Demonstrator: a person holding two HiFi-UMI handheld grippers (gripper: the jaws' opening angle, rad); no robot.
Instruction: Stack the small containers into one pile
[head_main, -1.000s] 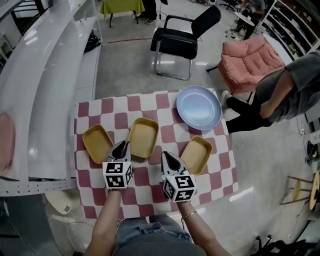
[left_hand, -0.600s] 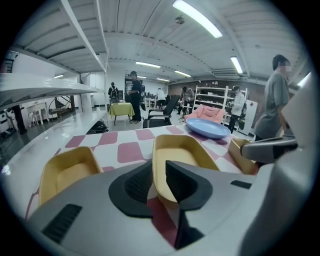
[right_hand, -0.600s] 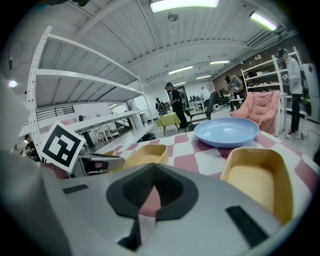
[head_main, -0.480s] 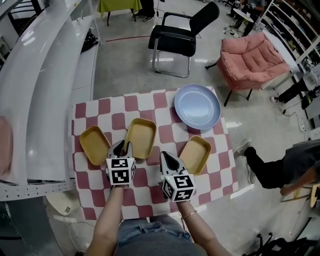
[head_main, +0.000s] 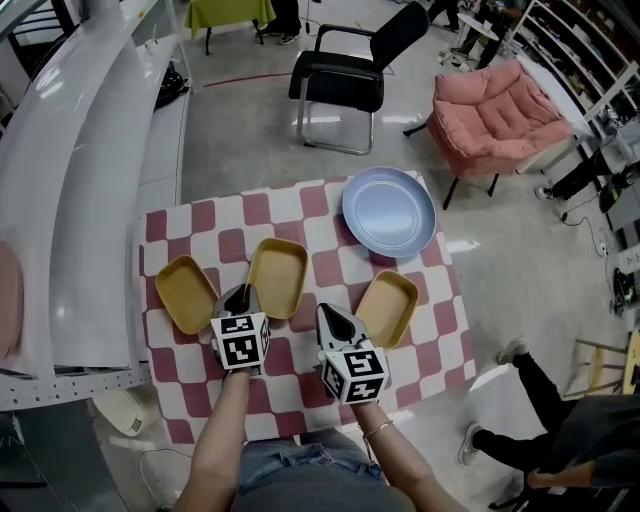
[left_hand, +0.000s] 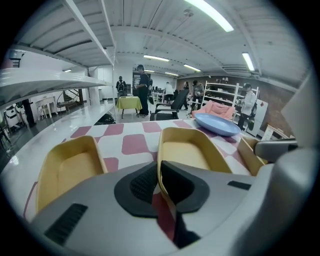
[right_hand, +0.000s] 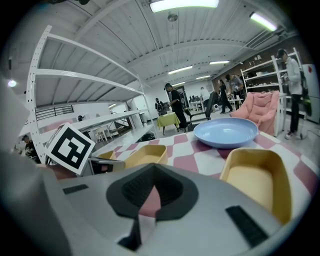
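Three yellow containers lie unstacked on the checked counter (head_main: 200, 215): the left container (head_main: 183, 292), the middle container (head_main: 279, 275) and the right container (head_main: 390, 307), each apart from the others. In the head view the left tool (head_main: 241, 296) covers the middle container's near corner, so the grip cannot be read there. The left gripper view shows that tool's pads closed on the thin near rim of the middle container, or so it seems, with the wall running up between them. That view also cuts off the right container behind the tool's own body. The right tool (head_main: 325, 313) sits over the counter between the middle and right containers. Its jaws are closed pad on pad, and a pink check shows below them in its own view. A blue plate (head_main: 389, 211) lies beyond the right container. A black chair (head_main: 345, 75) and a pink armchair (head_main: 495, 115) stand on the floor past the counter.
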